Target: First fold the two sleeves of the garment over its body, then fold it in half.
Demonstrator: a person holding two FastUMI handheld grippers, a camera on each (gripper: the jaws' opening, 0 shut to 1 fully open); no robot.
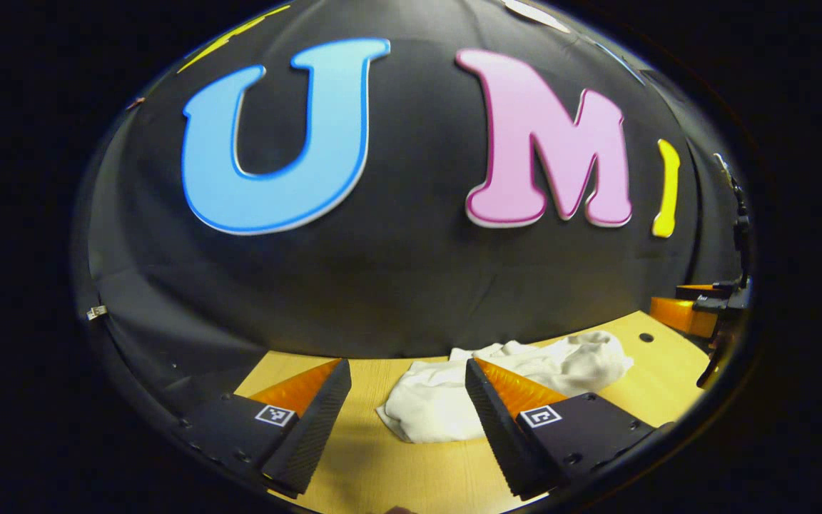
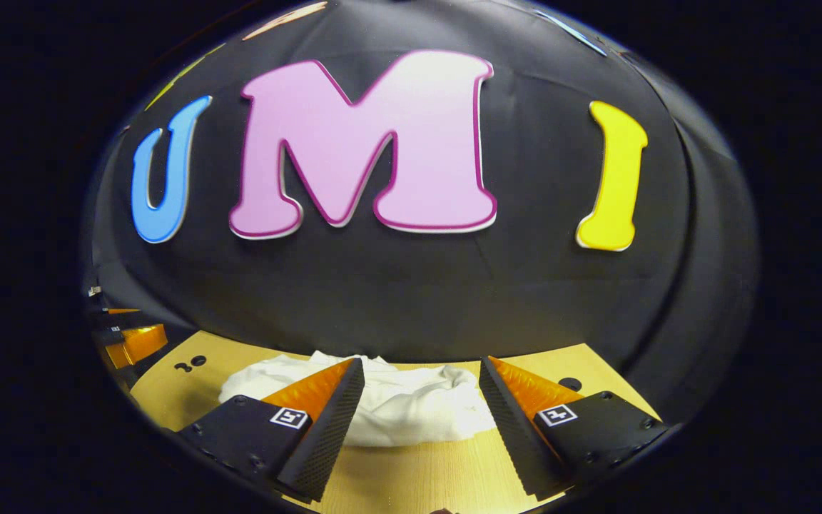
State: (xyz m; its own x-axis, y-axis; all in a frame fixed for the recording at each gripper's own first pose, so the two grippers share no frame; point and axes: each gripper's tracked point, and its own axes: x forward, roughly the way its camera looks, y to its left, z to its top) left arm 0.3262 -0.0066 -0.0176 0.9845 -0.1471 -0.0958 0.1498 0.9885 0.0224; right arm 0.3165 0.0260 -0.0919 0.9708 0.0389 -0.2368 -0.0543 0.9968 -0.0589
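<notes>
**Both grippers spread above the table, garment bunched against the wall**

While both grippers hang over the light wooden table [image 1: 397,471], the white fabric garment [image 1: 447,403] lies in a crumpled heap at the far side of the tabletop, close to the foot of the black cloth wall [image 1: 397,285]. No sleeve can be told apart from the body in either view; the cloth is bunched and creased.

Left gripper view: the left gripper [image 1: 405,371] is held with its jaws wide apart and nothing between them. Bare tabletop and the near edge of the garment show through the gap. The garment lies ahead of the fingers and to their right side, and the right finger hides part of it. Whether that finger touches the cloth cannot be told. At the right edge of this view the right gripper [image 1: 696,314] shows farther off, above the table near a small dark hole [image 1: 646,337] in the tabletop.

Right gripper view: the right gripper [image 2: 422,371] likewise has its jaws spread wide, with nothing held. The garment [image 2: 411,407] lies straight ahead, spanning the gap between the two fingers and passing behind the left one. At the left edge of this view the left gripper [image 2: 133,343] shows farther off, beside two small dark holes [image 2: 191,364] in the table [image 2: 411,478].
</notes>
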